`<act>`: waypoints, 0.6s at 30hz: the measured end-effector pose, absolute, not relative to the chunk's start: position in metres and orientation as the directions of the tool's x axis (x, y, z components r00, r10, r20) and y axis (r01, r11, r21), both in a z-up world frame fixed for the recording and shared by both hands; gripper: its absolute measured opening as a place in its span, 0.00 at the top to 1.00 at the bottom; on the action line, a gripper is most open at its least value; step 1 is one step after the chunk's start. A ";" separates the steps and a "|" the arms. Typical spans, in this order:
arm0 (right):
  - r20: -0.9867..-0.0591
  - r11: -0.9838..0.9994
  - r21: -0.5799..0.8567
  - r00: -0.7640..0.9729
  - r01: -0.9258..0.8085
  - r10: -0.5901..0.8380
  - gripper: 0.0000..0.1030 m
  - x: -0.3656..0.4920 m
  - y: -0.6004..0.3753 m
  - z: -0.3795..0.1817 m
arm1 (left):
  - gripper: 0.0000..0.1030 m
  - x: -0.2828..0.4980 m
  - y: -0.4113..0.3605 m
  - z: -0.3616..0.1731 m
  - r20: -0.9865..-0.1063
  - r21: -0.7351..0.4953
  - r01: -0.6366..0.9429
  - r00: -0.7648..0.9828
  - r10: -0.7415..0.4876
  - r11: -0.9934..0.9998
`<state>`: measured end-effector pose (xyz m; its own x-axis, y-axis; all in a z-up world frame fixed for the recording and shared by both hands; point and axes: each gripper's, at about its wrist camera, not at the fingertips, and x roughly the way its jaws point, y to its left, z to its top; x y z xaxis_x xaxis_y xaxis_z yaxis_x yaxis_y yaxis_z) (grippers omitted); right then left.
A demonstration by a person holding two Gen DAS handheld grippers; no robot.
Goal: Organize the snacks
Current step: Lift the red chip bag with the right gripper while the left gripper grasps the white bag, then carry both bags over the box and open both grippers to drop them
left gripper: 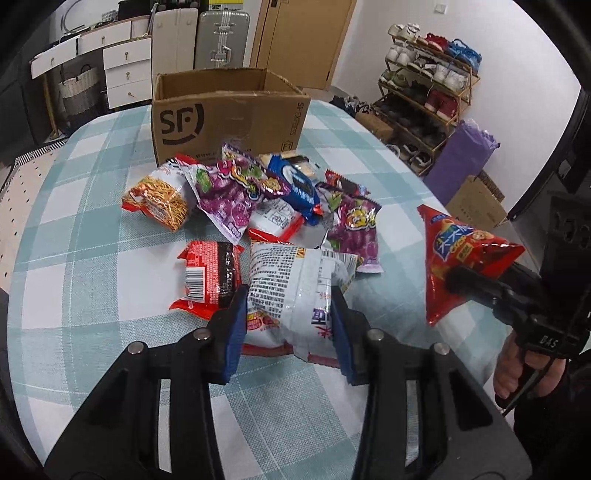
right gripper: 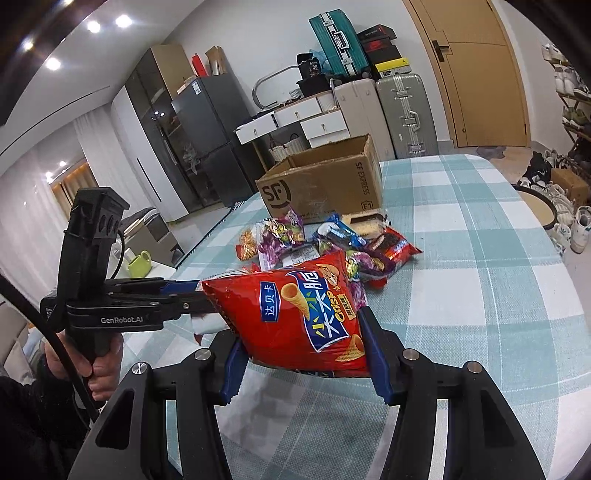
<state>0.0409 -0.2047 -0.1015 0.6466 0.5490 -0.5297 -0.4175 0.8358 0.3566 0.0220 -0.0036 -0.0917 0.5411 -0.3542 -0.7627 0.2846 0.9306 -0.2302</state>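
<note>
Now, in front of the cardboard box [left gripper: 225,110], the left gripper [left gripper: 288,325] has its jaws clamped on a white snack pack [left gripper: 295,291]; right of the box, the right gripper [right gripper: 306,354] grips a red crisp bag [right gripper: 299,317] above the counter [left gripper: 92,277].

Both views are bright and evenly lit. In the right wrist view round ceiling lights [right gripper: 92,26] glare white at the upper left, and the fridge [right gripper: 207,147] door shows reflections. Soft shadows fall on the tablecloth [right gripper: 480,295] under the red bag [right gripper: 306,314]. Fisheye distortion bends walls and table edges, and the corners go black. The centre is sharp; the silver packet [left gripper: 295,291] glints.
</note>
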 end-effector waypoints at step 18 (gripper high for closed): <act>-0.414 0.778 0.343 0.659 -0.526 0.628 0.46 0.081 -0.189 -0.014 | 0.63 0.028 0.019 0.007 -0.668 -0.190 0.308 0.655 -0.352 0.932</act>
<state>0.0808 -0.1891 -0.0140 0.6592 0.6278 -0.4139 -0.5257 0.7783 0.3433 0.0282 0.0186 0.0068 0.6549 -0.3525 -0.6684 0.3076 0.9323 -0.1902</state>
